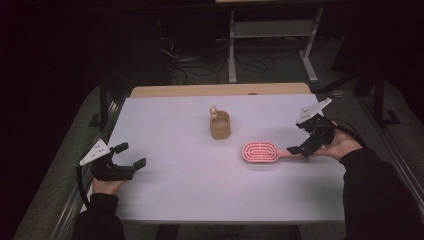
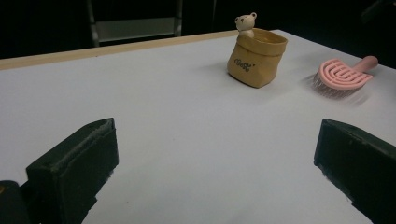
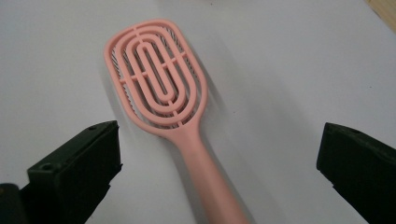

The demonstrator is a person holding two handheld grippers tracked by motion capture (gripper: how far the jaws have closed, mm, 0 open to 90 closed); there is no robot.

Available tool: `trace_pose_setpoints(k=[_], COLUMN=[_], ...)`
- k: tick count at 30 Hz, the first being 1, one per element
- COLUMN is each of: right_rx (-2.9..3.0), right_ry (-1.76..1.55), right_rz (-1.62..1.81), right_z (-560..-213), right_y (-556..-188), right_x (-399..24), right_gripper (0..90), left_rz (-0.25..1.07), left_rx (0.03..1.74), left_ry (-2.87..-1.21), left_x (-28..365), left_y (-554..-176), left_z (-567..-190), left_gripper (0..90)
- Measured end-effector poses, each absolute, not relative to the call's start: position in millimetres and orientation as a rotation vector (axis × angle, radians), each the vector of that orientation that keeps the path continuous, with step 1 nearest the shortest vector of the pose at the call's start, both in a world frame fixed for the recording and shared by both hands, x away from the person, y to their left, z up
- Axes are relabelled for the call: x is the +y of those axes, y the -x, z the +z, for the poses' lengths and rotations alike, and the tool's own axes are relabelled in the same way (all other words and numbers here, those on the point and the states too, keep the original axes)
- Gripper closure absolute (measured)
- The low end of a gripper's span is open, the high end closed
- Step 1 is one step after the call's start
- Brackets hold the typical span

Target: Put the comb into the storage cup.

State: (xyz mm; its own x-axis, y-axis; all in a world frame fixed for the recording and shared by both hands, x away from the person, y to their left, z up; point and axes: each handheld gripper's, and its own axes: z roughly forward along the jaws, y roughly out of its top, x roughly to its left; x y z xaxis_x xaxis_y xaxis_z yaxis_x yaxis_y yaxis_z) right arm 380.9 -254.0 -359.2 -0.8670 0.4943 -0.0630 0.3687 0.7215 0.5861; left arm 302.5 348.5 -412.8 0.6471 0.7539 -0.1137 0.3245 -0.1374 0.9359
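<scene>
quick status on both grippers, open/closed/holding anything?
Left gripper: open, holding nothing, over bare table.
Right gripper: open, jaws on either side of the pink hairbrush handle, not closed on it.

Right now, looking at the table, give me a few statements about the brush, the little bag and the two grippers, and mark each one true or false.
1. The pink hairbrush lies bristles down on the table. True.
2. The right gripper is shut on the brush handle. False: its jaws stand open on either side of the handle.
3. A small bear figure pokes out of the tan bag. True.
4. The left gripper holds the bag. False: it is open, well apart from it.
</scene>
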Motion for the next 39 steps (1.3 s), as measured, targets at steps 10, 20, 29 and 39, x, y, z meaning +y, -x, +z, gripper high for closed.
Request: trace_pose_setpoints(k=[10,20,29,39], right_rx=[2.771,2.840,2.893,2.943], right_ry=[-0.666,-0.619,-0.556,-0.511], right_rz=[0.800,0.751,0.663,0.598], right_z=[-370,-379,-389,-398], right_y=[-389,-392,-392,-393], right_x=[-246,-239,-233,-225], right_gripper=[0.0,2.5,12.5,18.6], left_rz=[0.447,0.441,0.444,0.444], left_rx=[0.883,0.884,0.884,0.884], left_ry=[-1.708,-1.693,-1.694,-1.691], left_x=[350,351,351,352], left_y=[-303,-304,-304,-303], left_z=[-413,-413,-413,-413], left_gripper=[0.0,0.0,0.0,0.0])
